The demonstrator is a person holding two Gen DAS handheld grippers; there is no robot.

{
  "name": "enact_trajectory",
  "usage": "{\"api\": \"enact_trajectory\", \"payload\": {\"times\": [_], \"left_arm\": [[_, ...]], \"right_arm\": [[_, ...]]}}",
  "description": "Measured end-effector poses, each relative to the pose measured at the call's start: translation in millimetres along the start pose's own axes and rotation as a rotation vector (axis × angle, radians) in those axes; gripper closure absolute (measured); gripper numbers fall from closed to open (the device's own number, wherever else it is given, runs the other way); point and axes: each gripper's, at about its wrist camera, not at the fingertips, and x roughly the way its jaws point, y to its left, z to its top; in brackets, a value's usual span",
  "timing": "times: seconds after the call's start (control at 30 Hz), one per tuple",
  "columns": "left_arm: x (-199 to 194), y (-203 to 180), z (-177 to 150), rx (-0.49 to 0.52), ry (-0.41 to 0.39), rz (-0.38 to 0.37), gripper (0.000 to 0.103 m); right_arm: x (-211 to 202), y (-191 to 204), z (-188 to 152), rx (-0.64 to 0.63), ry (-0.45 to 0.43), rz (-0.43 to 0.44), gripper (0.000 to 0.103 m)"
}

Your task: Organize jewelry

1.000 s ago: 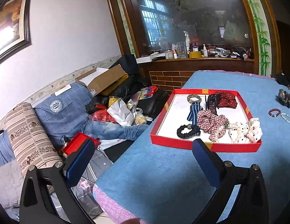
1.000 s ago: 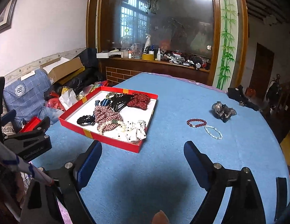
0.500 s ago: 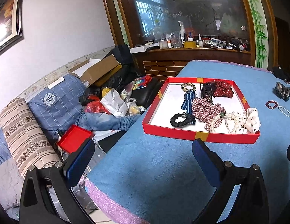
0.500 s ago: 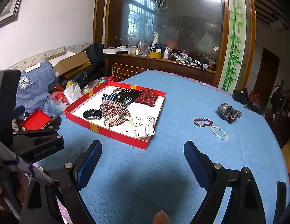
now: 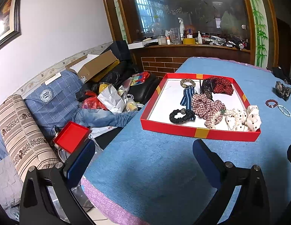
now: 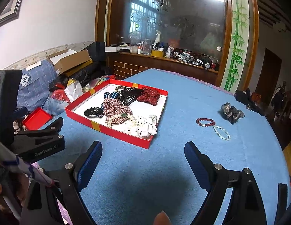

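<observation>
A red tray [image 5: 199, 132] [image 6: 115, 132] on the blue tablecloth holds several hair ties and scrunchies: a black tie [image 5: 181, 115], a plaid scrunchie [image 5: 206, 106], a dotted white one [image 6: 145, 126], a red dotted one [image 6: 149, 96], plus a pearl string [image 6: 118, 116]. Right of the tray lie a dark red bead bracelet [image 6: 205, 122], a pale blue bead bracelet [image 6: 222, 132] and a grey scrunchie [image 6: 232, 112]. My left gripper [image 5: 143, 157] is open over the table's near left edge. My right gripper [image 6: 143, 157] is open above bare cloth, short of the tray and bracelets.
A sofa [image 5: 51, 101] heaped with cushions, bags, jeans and a small red box lid [image 5: 71, 139] stands left of the table. A cluttered wooden counter [image 6: 164, 56] runs behind. A black pouch [image 6: 246, 97] sits at the table's far right edge.
Both grippers have pulled back and risen slightly, so the tray and bracelets sit farther away in view. Both stay open and empty.
</observation>
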Motion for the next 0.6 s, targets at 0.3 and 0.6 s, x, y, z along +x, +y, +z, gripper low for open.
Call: {"api": "enact_trajectory", "payload": {"times": [0.3, 0.6], "left_arm": [[3.3, 0.5, -1.0, 0.003, 0.012, 0.002, 0.0], [6.0, 1.7, -1.9, 0.0, 0.019, -0.003, 0.0]], "right_arm": [[2.9, 0.4, -1.0, 0.003, 0.013, 0.003, 0.011], [4.4, 0.8, -0.3, 0.002, 0.018, 0.005, 0.011]]}}
